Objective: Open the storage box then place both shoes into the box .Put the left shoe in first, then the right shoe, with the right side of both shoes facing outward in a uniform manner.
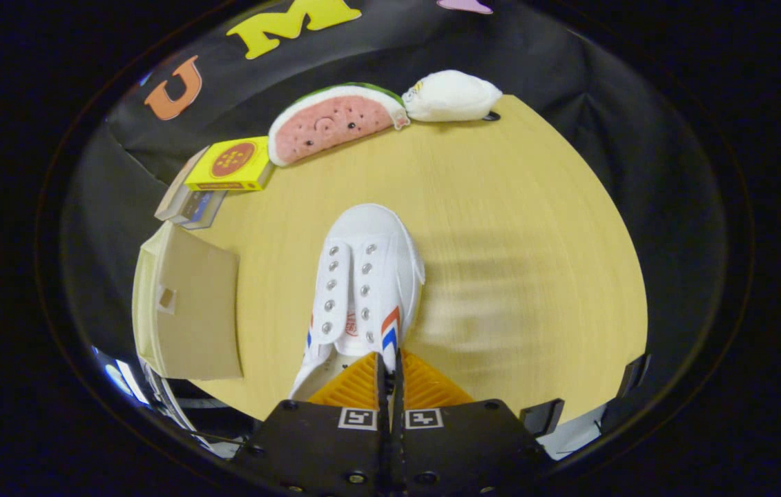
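Right now I have the gripper (390,376) clenched on the white shoe (368,290), the two orange fingers (355,383) pressed nearly together on what looks like the right side wall of its collar at the heel end. The shoe hangs ahead of the fingers with its toe pointing to the far side of the wooden table (500,228), and the blurred shadow to its right makes me think it is lifted clear of the surface. The storage box (186,310) sits to the left, just beside the shoe, its flap seemingly swung open, though I cannot see inside.

To do this step well I judge I should keep the squeeze firm, since a thin canvas edge can slip, carry the shoe left and low over the box rim, and turn it so the striped right side faces outward before I let go. Which foot this shoe is for I cannot tell.

My tool is pitched steeply down at the table, fingers side by side left and right, roughly in line with the shoe's length
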A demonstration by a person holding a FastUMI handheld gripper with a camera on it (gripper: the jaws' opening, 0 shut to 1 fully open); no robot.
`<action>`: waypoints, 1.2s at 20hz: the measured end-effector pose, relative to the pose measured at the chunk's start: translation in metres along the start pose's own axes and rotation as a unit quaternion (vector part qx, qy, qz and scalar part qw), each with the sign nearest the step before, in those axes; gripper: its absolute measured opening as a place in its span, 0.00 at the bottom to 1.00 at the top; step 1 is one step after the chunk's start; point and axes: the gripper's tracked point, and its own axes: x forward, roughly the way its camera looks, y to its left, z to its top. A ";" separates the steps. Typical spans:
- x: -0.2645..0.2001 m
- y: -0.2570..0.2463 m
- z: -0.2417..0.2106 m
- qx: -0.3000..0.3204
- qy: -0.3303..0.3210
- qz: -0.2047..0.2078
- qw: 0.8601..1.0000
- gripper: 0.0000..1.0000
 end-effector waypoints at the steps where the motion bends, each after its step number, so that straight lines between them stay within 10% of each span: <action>1: -0.011 0.015 0.001 -0.005 -0.008 0.005 1.000 0.00; 13: -0.060 0.234 -0.017 -0.046 -0.039 0.108 0.992 0.00; 24: 0.019 0.324 -0.028 -0.064 -0.091 0.041 0.993 0.00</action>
